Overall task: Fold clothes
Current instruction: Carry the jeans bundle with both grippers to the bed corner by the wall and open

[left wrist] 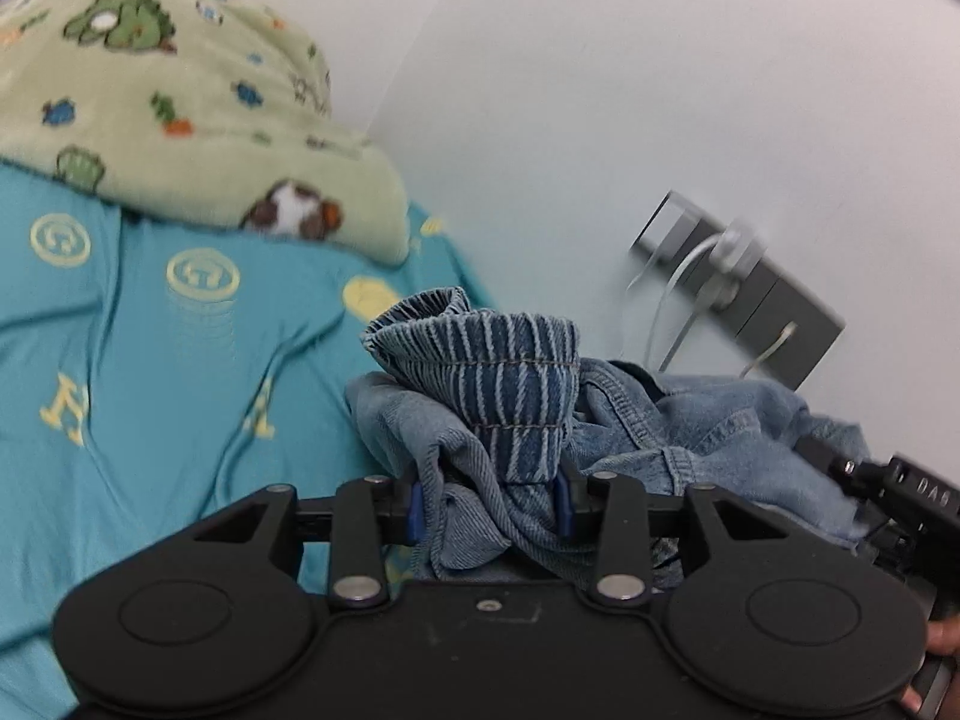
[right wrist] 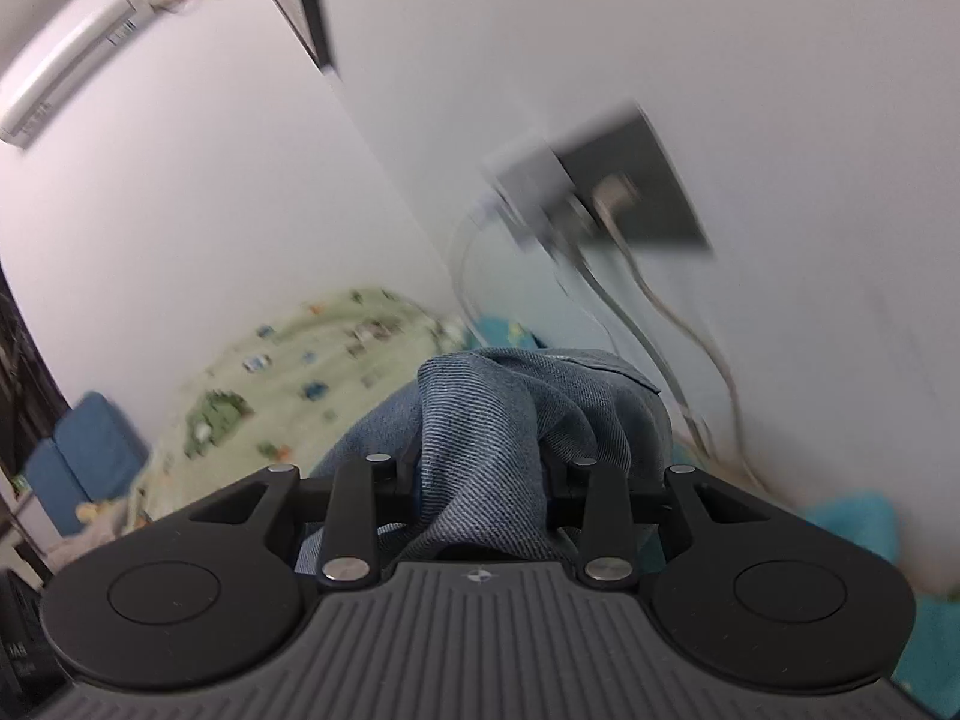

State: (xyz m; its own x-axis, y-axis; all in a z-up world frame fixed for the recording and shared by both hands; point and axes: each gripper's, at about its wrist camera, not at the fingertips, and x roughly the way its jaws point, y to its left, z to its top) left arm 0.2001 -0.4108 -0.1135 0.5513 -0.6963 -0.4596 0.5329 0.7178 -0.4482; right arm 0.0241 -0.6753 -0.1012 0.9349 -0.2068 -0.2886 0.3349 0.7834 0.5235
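Left wrist view — left gripper (left wrist: 489,501) clamped on bunched denim garment (left wrist: 480,396), right gripper (right wrist: 480,492) likewise — above teal sheet (left wrist: 150,360).

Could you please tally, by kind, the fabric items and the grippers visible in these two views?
Denim garment: 1, held by both grippers
Green printed blanket: 1
Teal patterned bedsheet: 1
Blue cushion: 1
Grippers: 2, left gripper and right gripper, jaws closed on the denim
Total: 6
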